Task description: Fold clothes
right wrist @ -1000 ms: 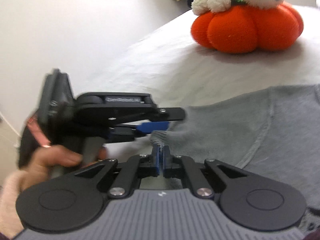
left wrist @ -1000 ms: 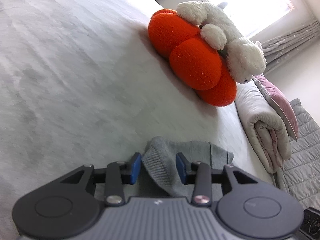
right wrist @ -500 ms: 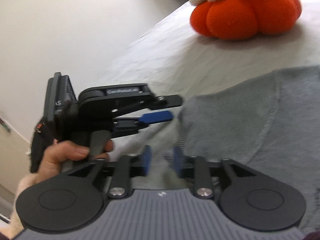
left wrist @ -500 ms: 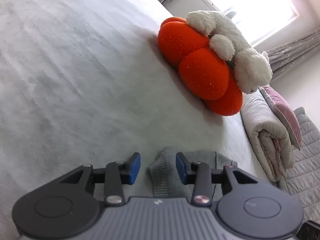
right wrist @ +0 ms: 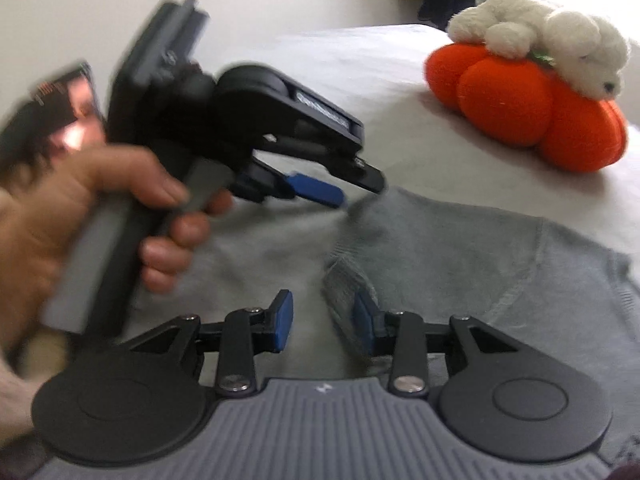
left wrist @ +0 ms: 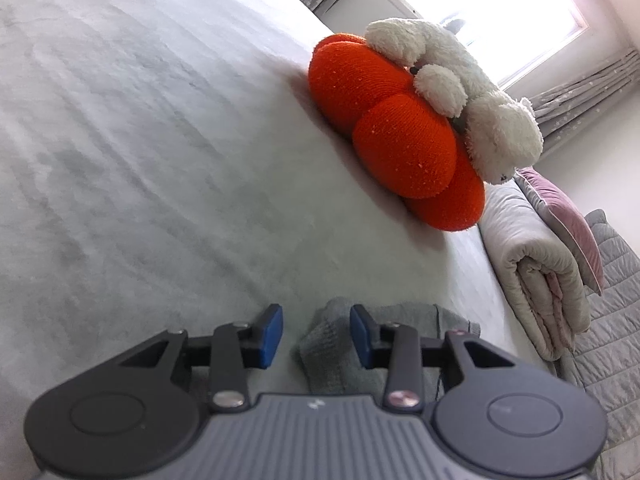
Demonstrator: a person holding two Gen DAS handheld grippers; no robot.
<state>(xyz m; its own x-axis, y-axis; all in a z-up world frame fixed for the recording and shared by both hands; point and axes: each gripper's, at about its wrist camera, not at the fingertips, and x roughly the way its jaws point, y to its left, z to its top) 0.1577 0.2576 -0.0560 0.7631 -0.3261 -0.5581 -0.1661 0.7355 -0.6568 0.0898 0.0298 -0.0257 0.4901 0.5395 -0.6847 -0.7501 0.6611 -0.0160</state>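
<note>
Bed (left wrist: 160, 160) carries the grey sweater (right wrist: 480, 280), spread flat. Its ribbed cuff (left wrist: 328, 344) lies between the left gripper's (left wrist: 316, 334) released jaws; the right gripper (right wrist: 323, 322) gapes too, cuff against its right jaw.

Each tool (left wrist: 316, 336) (right wrist: 322, 322) has a ribbed grey body, black linkage arms with silver screws, round black discs, and blue pads (right wrist: 283, 320); a bare hand (right wrist: 80, 216) shows
</note>
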